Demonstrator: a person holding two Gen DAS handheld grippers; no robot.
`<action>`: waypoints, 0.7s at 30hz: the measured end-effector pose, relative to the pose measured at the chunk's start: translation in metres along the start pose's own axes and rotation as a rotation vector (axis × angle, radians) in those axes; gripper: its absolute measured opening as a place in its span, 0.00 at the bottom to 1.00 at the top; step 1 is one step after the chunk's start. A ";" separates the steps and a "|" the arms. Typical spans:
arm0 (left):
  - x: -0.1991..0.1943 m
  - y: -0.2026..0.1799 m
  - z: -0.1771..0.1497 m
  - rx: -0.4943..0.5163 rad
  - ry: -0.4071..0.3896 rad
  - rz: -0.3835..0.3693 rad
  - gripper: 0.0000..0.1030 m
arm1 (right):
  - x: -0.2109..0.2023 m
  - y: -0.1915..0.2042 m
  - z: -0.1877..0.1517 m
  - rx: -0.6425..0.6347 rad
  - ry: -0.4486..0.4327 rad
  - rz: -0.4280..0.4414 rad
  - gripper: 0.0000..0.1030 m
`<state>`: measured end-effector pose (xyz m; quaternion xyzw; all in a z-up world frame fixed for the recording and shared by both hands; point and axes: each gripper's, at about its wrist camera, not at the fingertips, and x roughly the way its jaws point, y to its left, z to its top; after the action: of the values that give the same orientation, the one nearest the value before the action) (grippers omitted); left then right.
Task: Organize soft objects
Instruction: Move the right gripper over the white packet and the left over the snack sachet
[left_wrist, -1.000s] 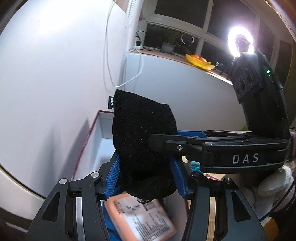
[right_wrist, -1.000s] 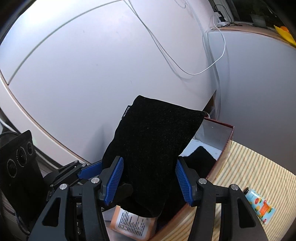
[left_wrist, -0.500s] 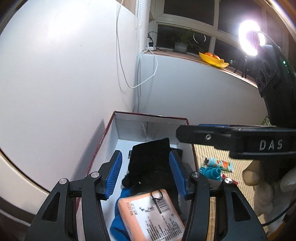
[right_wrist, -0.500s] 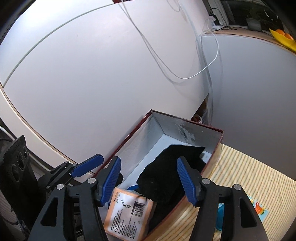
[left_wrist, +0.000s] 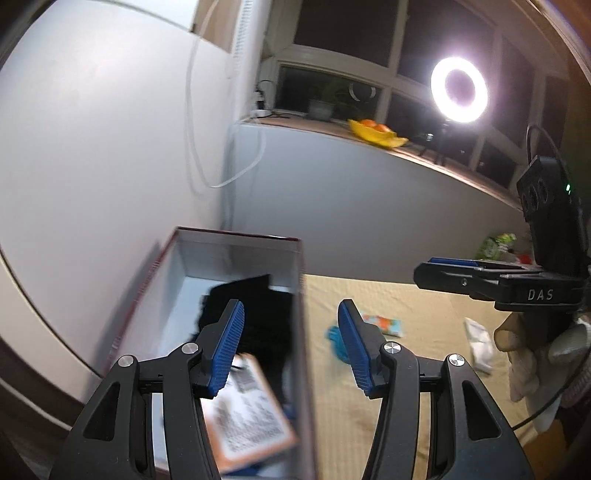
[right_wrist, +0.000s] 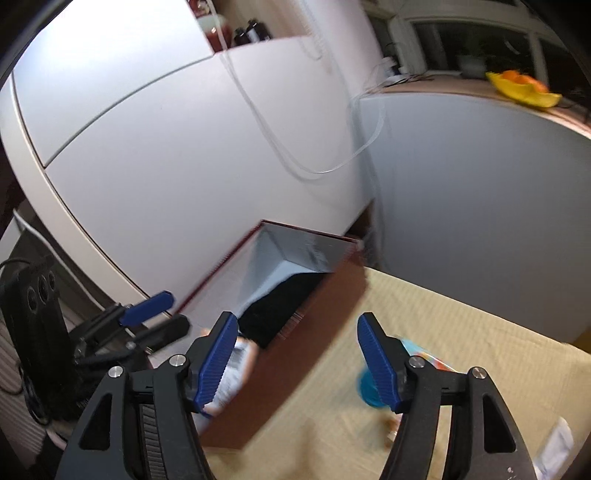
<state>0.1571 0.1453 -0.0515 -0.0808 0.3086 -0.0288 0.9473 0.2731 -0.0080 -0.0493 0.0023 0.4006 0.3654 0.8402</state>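
Observation:
A black soft cloth (left_wrist: 255, 314) lies inside the open box (left_wrist: 236, 236), which is white inside and dark red outside. An orange printed packet (left_wrist: 247, 417) rests at the box's near end. My left gripper (left_wrist: 291, 347) is open above the box's right wall, with nothing between its blue pads. In the right wrist view the black cloth (right_wrist: 277, 306) shows over the box's red side wall (right_wrist: 295, 369). My right gripper (right_wrist: 299, 363) hangs open over that wall, its jaws opening and empty. A gloved hand (left_wrist: 535, 354) carries it.
On the beige mat right of the box lie a teal object (left_wrist: 334, 341), a printed tube (left_wrist: 384, 325) and a white packet (left_wrist: 480, 343). White walls stand close behind and left of the box. A ring light (left_wrist: 459, 89) and a yellow bowl (left_wrist: 376, 133) are at the windowsill.
A second ago the black cloth hung between the grippers above the box; it now lies inside. Both grippers have drawn back and swung right, and the right jaws stand wider.

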 end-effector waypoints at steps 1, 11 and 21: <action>-0.002 -0.006 -0.002 0.001 0.000 -0.017 0.51 | -0.008 -0.006 -0.006 0.000 -0.003 -0.016 0.63; 0.005 -0.069 -0.036 0.025 0.066 -0.163 0.54 | -0.111 -0.093 -0.080 0.140 -0.078 -0.132 0.64; 0.050 -0.111 -0.067 0.039 0.184 -0.212 0.54 | -0.161 -0.175 -0.140 0.274 -0.093 -0.268 0.69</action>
<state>0.1572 0.0219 -0.1150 -0.0915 0.3832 -0.1419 0.9081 0.2195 -0.2753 -0.0879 0.0800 0.4039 0.1919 0.8909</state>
